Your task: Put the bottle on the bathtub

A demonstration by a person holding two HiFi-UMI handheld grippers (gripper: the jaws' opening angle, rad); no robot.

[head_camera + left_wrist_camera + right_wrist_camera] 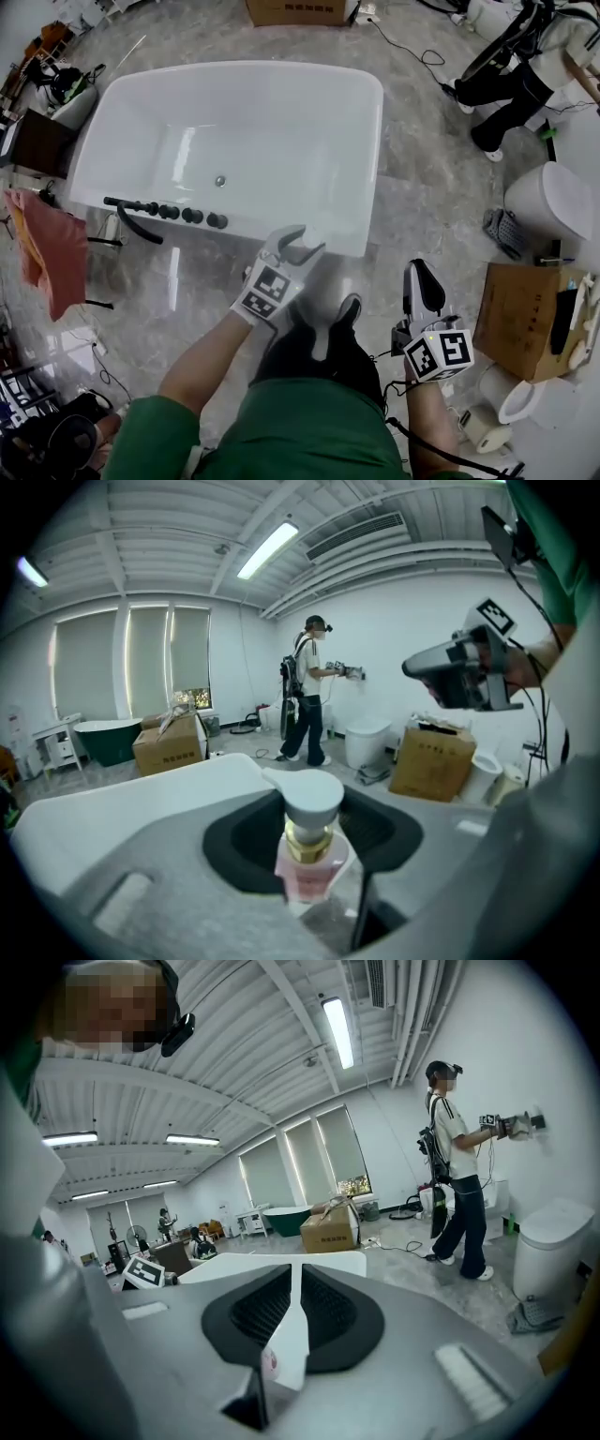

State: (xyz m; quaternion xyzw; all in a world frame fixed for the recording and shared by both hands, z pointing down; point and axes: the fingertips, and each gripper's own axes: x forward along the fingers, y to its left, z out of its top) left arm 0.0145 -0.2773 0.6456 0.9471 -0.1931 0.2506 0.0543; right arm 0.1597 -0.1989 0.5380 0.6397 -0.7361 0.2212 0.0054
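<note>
The left hand-held gripper (304,243) pinches a pink pump bottle (310,853), white cap up, over the white bathtub's (234,69) near rim, toward its right corner. The right hand-held gripper (421,274) is over the floor (427,192), its jaws pressed together with nothing between them.

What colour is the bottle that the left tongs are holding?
Pale pink bottle, gold collar, white cap. The left gripper view shows it best.
</note>
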